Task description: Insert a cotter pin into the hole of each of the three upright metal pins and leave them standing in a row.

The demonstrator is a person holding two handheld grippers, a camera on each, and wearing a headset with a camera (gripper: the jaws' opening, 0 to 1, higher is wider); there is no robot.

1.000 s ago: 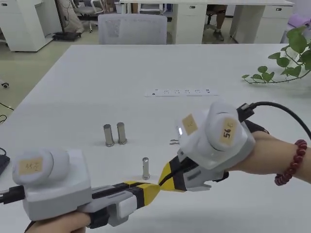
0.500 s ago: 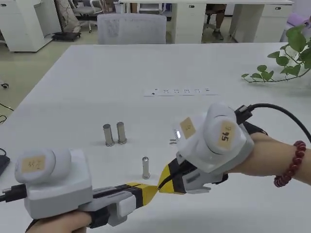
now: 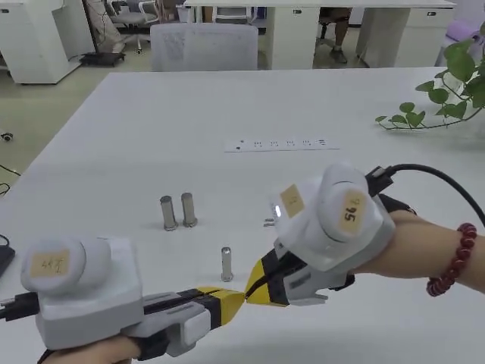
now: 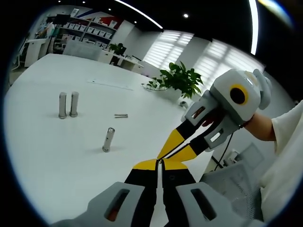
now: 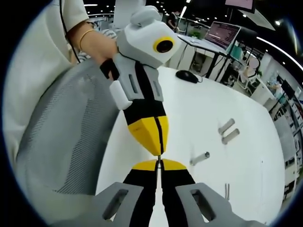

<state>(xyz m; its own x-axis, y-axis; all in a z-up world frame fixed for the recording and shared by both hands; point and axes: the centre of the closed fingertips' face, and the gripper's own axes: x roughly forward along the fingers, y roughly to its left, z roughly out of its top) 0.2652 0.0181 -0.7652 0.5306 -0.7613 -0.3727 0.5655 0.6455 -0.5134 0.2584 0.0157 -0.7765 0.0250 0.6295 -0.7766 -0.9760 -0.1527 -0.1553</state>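
Observation:
Two upright metal pins (image 3: 167,212) (image 3: 188,209) stand side by side on the white table. A third pin (image 3: 226,263) stands alone, nearer to me. My left gripper (image 3: 242,295) and right gripper (image 3: 249,291) meet tip to tip just in front of that third pin. Both sets of yellow jaws are closed, pinching a thin cotter pin (image 4: 160,163) between them; only a sliver of it shows. In the right gripper view the left gripper (image 5: 158,151) points down onto my right gripper (image 5: 160,163). A spare cotter pin (image 3: 269,221) lies on the table beyond the lone pin.
A power strip (image 3: 280,143) is set into the table's middle. A leafy plant (image 3: 447,98) trails over the far right edge. A grey chair (image 3: 203,45) stands behind the table. A black mouse (image 5: 188,76) lies near the left edge.

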